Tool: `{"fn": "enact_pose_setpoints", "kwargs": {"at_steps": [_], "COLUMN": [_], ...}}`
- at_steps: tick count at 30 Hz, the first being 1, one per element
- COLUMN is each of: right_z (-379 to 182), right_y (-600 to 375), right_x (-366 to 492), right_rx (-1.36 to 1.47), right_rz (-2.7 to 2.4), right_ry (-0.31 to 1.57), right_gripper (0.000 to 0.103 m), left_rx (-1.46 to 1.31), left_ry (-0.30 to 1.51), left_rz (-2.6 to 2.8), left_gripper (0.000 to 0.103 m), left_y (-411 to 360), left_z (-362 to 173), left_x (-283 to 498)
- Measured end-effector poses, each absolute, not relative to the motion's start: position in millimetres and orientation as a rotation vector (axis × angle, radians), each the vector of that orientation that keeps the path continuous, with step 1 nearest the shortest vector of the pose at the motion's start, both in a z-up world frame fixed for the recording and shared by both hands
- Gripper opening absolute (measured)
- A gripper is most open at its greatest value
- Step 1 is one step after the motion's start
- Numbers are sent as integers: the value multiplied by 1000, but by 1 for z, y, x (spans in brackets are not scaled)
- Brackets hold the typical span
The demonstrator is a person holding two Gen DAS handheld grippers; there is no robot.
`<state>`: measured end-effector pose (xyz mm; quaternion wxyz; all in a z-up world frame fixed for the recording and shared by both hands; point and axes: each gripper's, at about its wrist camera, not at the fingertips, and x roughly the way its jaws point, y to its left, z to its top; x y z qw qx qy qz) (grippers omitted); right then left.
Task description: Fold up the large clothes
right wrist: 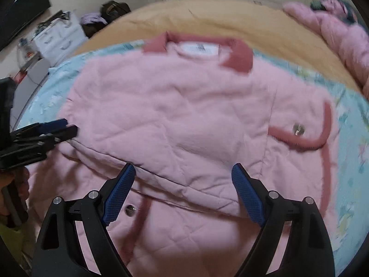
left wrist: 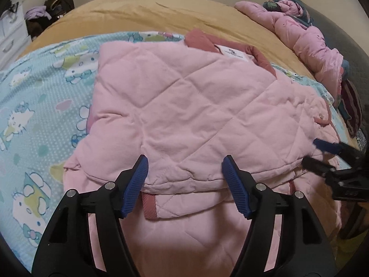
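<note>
I see the pink quilted jacket (left wrist: pixel 184 106) lying on the bed (left wrist: pixel 161 16), resting on a light blue cartoon-print sheet (left wrist: pixel 41 97) that covers the bed's near part; beyond the jacket the bedding is tan. The jacket's dark pink collar (right wrist: pixel 237 55) and its white label (left wrist: pixel 233 54) lie on the side of the jacket farthest from my tools. The lower part of the jacket is folded up over its body, forming a doubled edge just ahead of both tools. My left tool (left wrist: pixel 184 168) hovers at that folded edge, on the jacket's left side, with its blue pads (left wrist: pixel 136 184) spread wide apart and gripping nothing. My right tool (right wrist: pixel 183 176) is positioned over the jacket's right side, its pads (right wrist: pixel 248 196) likewise spread apart and empty. A pocket flap with a metal snap (right wrist: pixel 298 129) sits on the jacket to the right of the right tool. A second snap (right wrist: pixel 130 210) shows below the folded edge. A heap of pink clothing (left wrist: pixel 306 37) lies on the bed, well apart from the jacket, to its far right. The right wrist view is motion-blurred.
</note>
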<state>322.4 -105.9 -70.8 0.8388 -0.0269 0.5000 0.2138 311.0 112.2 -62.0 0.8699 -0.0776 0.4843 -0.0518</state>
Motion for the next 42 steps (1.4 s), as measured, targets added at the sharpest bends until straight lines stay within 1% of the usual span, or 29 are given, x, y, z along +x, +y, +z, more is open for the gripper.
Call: {"fn": "enact_pose_setpoints", "kwargs": {"at_steps": [2, 7, 9, 11, 12, 16, 17, 27, 42], "right_z": [-77, -67, -59, -50, -47, -36, -32, -9, 32], "right_y": [-104, -107, -115, -120, -123, -130, -132, -138, -141], "right_x": [323, 318, 314, 308, 306, 300, 298, 291, 259], "right_rx": [-59, -27, 18, 38, 46, 64, 64, 90, 112], "right_rz": [444, 449, 454, 452, 451, 450, 446, 454, 477], "right_ry": [1057, 1036, 1020, 995, 985, 955, 944, 891, 798], "right_gripper": [86, 88, 91, 94, 98, 99, 99, 99, 99], "left_rx": [-156, -169, -182, -183, -179, -202, -215, -234, -227], "left_ry": [1006, 988, 983, 982, 980, 980, 986, 983, 907], "left_rz": [-104, -99, -105, -114, -114, -128, -140, -129, -148], "left_gripper": [60, 60, 66, 75, 76, 92, 94, 94, 94], "left_y": [111, 111, 112, 111, 110, 107, 106, 106, 101], "left_z": [-60, -55, -51, -47, -45, -40, -40, -30, 15], "left_x": [310, 303, 300, 298, 296, 292, 291, 281, 249]}}
